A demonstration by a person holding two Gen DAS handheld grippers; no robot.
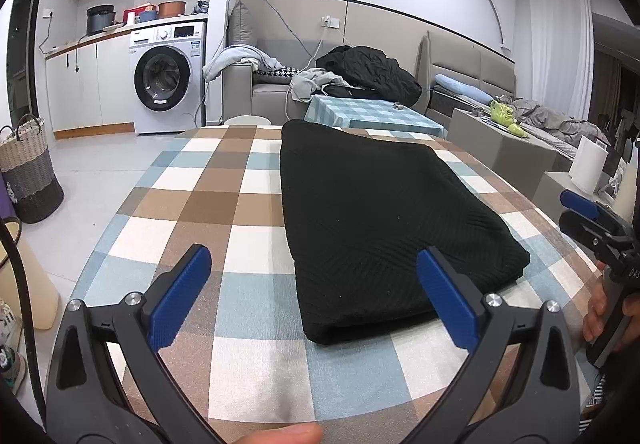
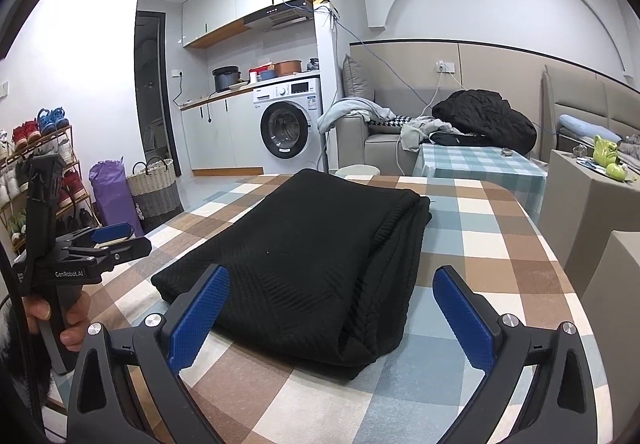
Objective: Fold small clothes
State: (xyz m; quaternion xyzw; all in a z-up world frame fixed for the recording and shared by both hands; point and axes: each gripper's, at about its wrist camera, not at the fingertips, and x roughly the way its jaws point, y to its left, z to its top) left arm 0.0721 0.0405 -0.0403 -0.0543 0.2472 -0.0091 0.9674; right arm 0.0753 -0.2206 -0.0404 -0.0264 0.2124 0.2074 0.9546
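Flanking folded black garment (image 1: 384, 228), fingers (image 1: 180, 296) wide, empty.

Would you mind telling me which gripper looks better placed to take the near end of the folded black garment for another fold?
Probably the left gripper: its open fingers straddle the black garment's near edge; the right gripper sits off its corner.

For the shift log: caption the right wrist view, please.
Open right gripper above a folded black knit garment on the checked tablecloth.
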